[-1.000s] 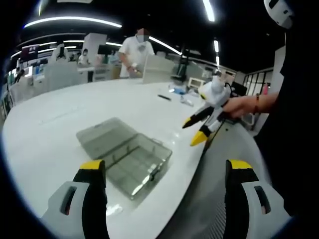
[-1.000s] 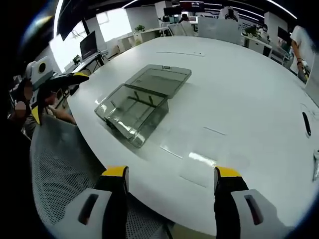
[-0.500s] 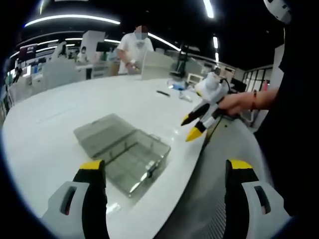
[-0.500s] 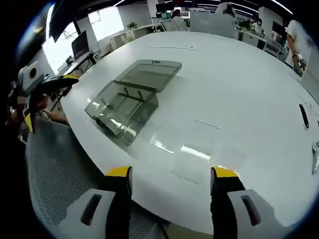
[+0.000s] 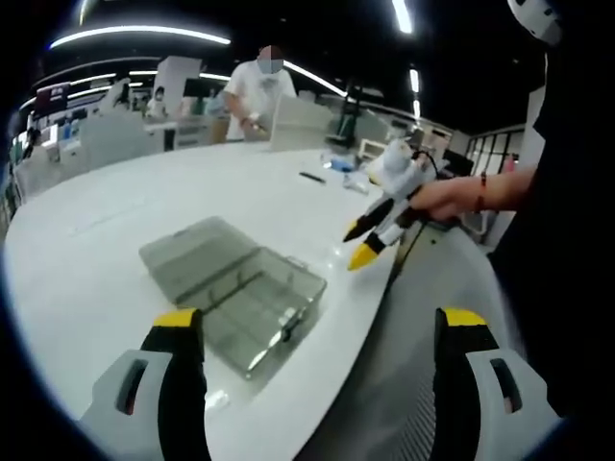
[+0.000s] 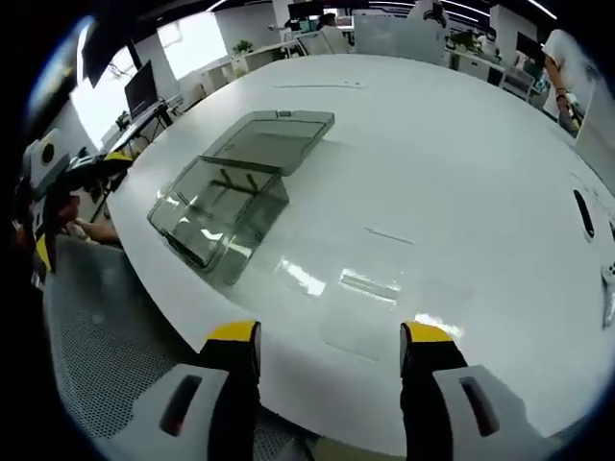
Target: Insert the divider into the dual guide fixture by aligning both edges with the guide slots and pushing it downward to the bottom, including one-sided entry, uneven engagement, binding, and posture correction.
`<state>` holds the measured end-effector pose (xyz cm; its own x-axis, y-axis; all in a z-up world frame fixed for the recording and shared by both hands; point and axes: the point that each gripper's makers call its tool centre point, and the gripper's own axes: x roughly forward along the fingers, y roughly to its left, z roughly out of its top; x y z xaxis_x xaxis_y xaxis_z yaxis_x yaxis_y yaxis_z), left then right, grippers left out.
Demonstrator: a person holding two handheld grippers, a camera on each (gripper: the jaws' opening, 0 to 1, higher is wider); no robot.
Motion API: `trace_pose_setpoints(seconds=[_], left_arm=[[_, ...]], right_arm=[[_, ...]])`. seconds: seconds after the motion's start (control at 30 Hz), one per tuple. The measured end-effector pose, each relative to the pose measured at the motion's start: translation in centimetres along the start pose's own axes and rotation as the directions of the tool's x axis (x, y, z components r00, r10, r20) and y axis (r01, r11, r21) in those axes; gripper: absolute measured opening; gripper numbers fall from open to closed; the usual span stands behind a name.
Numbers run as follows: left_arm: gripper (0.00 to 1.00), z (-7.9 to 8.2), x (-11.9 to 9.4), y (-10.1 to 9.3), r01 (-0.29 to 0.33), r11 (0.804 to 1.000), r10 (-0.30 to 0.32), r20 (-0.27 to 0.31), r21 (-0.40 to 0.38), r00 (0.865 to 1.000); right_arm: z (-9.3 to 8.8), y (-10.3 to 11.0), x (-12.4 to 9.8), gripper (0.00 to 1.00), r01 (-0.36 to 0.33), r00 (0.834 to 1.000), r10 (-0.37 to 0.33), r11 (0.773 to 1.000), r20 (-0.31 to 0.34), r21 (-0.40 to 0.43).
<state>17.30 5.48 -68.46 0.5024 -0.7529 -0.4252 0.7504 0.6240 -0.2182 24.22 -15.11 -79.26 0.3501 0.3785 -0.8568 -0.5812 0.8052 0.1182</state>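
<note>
A smoky clear plastic box (image 5: 235,293) lies open on the white table (image 5: 96,250), its lid flat beyond it and thin ribs inside. In the right gripper view the same box (image 6: 226,187) sits to the upper left. A flat clear divider sheet (image 6: 357,305) lies on the table (image 6: 461,173) just ahead of my right gripper (image 6: 329,336), which is open and holds nothing. My left gripper (image 5: 319,322) is open too, above the table edge near the box. The right gripper (image 5: 357,245), held by a hand, hovers over the table right of the box. The left gripper (image 6: 72,192) shows at the left edge.
A person (image 5: 252,96) stands at the table's far side beside a pale box. A black pen (image 6: 583,211) and small items (image 5: 338,168) lie farther back. A grey mesh seat (image 6: 106,375) sits below the curved table edge. Desks and monitors fill the background.
The right gripper has dropped and come left toward the table by the box. Its view has closed in on the clear sheet. The left gripper has barely moved.
</note>
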Motion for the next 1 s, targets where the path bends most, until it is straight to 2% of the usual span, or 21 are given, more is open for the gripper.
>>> trace_pose_setpoints(seconds=[0.27,0.67,1.0], left_arm=[[0.99,0.1,0.1,-0.2,0.007,1.0,-0.007,-0.003,0.002,1.0],[0.99,0.3,0.3,-0.6,0.015,1.0,-0.015,-0.012,-0.002,1.0],[0.99,0.7,0.4,-0.4,0.032,0.999,-0.032,-0.009,-0.007,0.999]], right_arm=[[-0.2,-0.1,0.3,0.54,0.002,1.0,-0.002,1.0,-0.025,-0.003],[0.0,-0.6,1.2,0.46,0.018,0.998,-0.017,1.0,-0.06,0.02],[0.0,-1.0,1.4,0.44,0.041,0.995,-0.041,0.999,-0.088,-0.008]])
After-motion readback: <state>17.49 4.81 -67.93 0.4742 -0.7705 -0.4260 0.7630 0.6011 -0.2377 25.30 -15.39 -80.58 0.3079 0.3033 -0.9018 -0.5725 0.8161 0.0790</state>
